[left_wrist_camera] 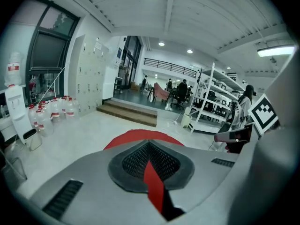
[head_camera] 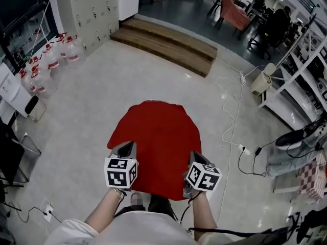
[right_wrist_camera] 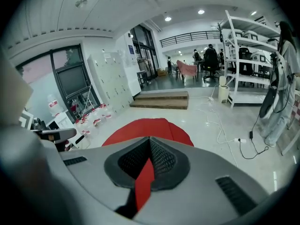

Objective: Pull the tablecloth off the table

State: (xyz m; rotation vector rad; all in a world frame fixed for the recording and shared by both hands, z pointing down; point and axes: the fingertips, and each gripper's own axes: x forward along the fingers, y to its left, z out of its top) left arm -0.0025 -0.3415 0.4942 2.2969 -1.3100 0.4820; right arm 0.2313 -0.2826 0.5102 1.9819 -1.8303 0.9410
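The left gripper [head_camera: 126,148] and right gripper [head_camera: 197,158] each pinch the near edge of the tablecloth [head_camera: 156,129], which spreads straight ahead of both.

Red tablecloth [head_camera: 153,137] spread smooth; near edge pinched at 2 spots.

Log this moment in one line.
left tongs: shut on tablecloth | right tongs: shut on tablecloth | tablecloth: draped, not yet off

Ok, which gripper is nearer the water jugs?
Left. The left gripper grips the red tablecloth on the side toward the water jugs; the right gripper grips the opposite side.
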